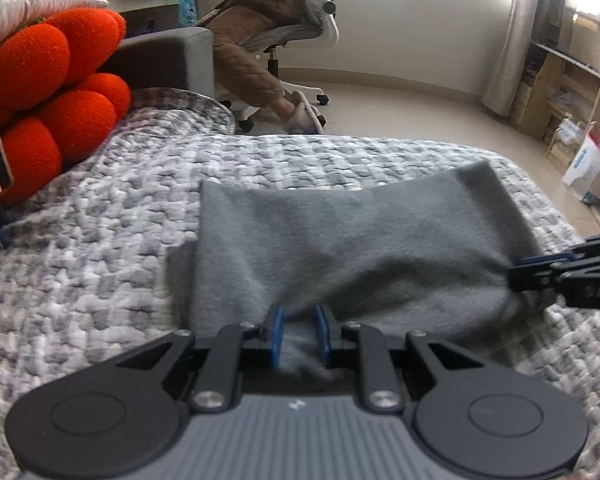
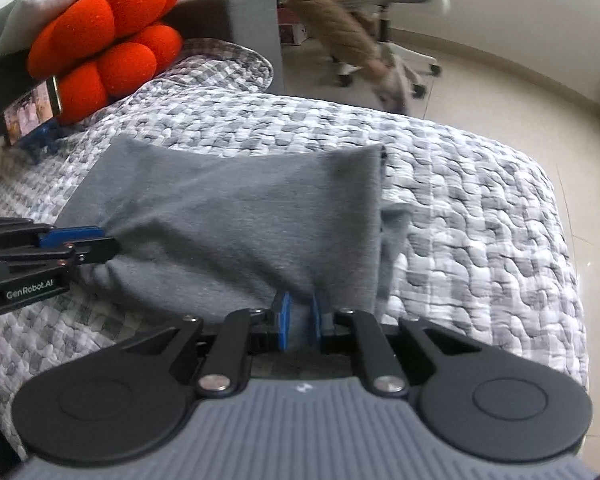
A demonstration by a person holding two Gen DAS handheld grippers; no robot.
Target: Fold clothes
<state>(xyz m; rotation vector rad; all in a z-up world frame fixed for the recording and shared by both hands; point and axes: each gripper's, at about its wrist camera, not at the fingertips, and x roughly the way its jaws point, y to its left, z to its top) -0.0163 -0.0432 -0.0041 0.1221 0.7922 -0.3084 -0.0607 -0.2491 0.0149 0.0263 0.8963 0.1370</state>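
A grey garment point(image 1: 340, 240) lies partly folded on the quilted bed cover point(image 1: 100, 280); it also shows in the right wrist view point(image 2: 240, 216). My left gripper point(image 1: 299, 320) is shut on the garment's near edge, with cloth bunched between its blue pads. My right gripper point(image 2: 299, 312) is shut on the same near edge further right, and appears from the side in the left wrist view point(image 1: 516, 276). The left gripper appears from the side in the right wrist view point(image 2: 112, 242). The near edge is lifted off the cover between the two grippers.
An orange plush cushion point(image 1: 52, 92) and a phone on a blue stand point(image 2: 32, 116) sit at the left. A grey sofa arm point(image 1: 164, 60) lies behind. A person sits on a white office chair point(image 1: 284, 28). Shelves with boxes point(image 1: 560, 92) stand on the right.
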